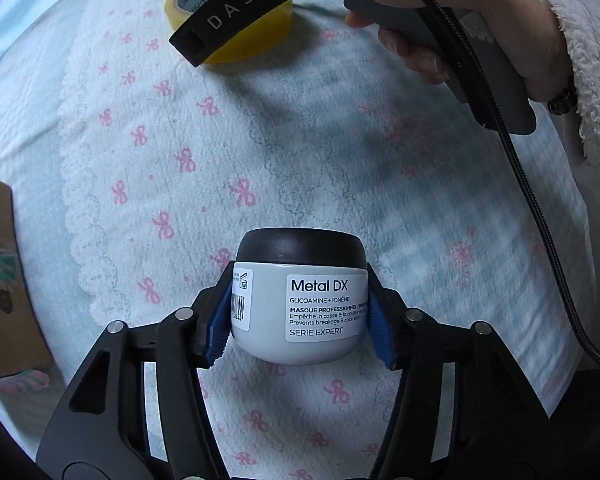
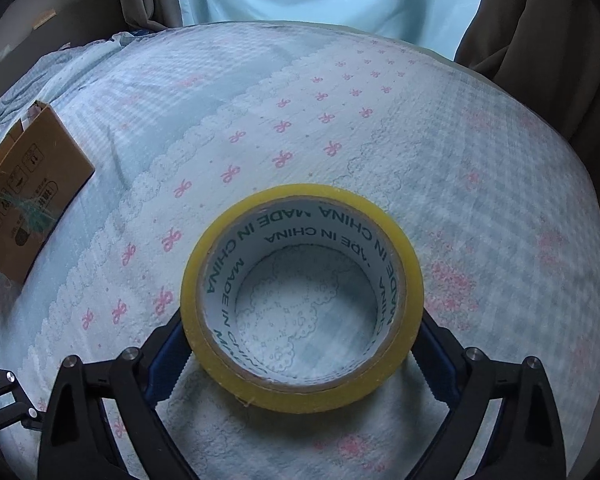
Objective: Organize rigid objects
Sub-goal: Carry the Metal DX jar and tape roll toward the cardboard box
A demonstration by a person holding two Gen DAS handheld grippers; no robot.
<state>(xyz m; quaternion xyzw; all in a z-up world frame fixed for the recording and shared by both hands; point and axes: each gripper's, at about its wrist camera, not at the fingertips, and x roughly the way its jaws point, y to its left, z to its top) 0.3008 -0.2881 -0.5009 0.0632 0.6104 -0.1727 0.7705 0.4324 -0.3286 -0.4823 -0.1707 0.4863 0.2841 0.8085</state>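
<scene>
The left gripper (image 1: 300, 312) pinches the jar (image 1: 300, 300) across its body, ready for lifting off the bed (image 1: 300, 160). The right gripper (image 2: 300, 344) straddles the tape (image 2: 302, 296), fingers (image 2: 436, 356) spread alongside its flanks, contact unclear.

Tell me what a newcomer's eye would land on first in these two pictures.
In the left wrist view, a pale grey jar with a black lid and a "Metal DX" label sits low in the middle, on a quilted bedcover printed with pink bows, blue pads pressed to both its sides. In the right wrist view, a yellow roll of packing tape lies flat between wide jaws, with a brown cardboard box at far left.
</scene>
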